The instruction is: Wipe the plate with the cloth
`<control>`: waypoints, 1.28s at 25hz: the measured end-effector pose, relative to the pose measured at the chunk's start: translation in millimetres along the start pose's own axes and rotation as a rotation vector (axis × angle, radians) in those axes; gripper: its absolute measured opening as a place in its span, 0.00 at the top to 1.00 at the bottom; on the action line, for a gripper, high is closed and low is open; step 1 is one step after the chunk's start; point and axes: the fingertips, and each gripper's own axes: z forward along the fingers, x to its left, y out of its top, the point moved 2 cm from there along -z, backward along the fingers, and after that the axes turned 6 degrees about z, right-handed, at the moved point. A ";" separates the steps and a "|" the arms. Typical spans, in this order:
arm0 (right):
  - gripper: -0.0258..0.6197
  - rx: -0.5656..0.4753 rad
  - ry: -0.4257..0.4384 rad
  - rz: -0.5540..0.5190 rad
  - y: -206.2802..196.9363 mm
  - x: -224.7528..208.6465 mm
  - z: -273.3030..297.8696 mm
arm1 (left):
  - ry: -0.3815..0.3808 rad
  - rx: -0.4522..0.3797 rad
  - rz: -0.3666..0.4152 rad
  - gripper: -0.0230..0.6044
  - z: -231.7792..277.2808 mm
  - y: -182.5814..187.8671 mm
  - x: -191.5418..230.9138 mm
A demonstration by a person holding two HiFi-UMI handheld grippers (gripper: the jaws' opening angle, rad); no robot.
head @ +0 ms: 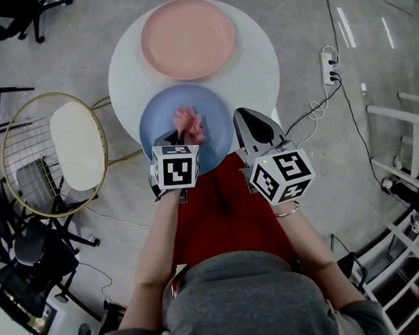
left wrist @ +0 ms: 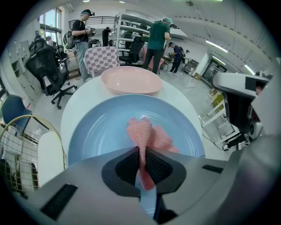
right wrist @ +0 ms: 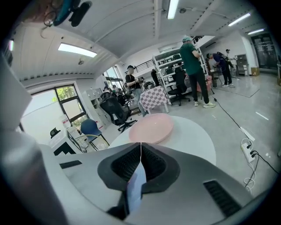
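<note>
Press pink knitted cloth (left wrist: pixel 147 134), pinched in L fingers (left wrist: pixel 127 167), flat on round blue plate (left wrist: pixel 96 132) & sweep circles; leave R fingers (right wrist: pixel 125 165) pressed together.

Left gripper (head: pixel 182 138): held forward and low, jaws clamped on cloth (left wrist: pixel 145 134).
Right gripper (head: pixel 245 118): just beside the left, pointing forward, jaws closed on plate (right wrist: pixel 135 186) rim.
Left forearm (head: pixel 156 244), right forearm (head: pixel 310 245): bare, roughly parallel.

A pink plate (head: pixel 187 38) blocks the far side. Bare table (head: pixel 260 64) lies open to the far right of the blue plate (head: pixel 157 120).
</note>
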 end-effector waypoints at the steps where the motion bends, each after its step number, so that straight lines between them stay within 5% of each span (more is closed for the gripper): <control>1: 0.91 0.008 0.017 -0.010 1.6 4.6 3.7 | 0.014 0.001 -0.008 0.92 -2.6 -2.4 4.4; 19: 0.91 0.082 0.203 -0.132 5.1 75.0 43.2 | 0.231 -0.036 -0.197 0.92 -61.1 -49.4 74.3; 26: 0.91 0.012 0.156 -0.120 17.7 62.3 27.7 | 0.250 -0.139 -0.168 0.92 -89.6 -41.0 66.4; 32: 0.91 -0.056 0.064 -0.074 20.5 34.1 -3.9 | 0.160 -0.210 -0.095 0.92 -91.1 -10.6 37.5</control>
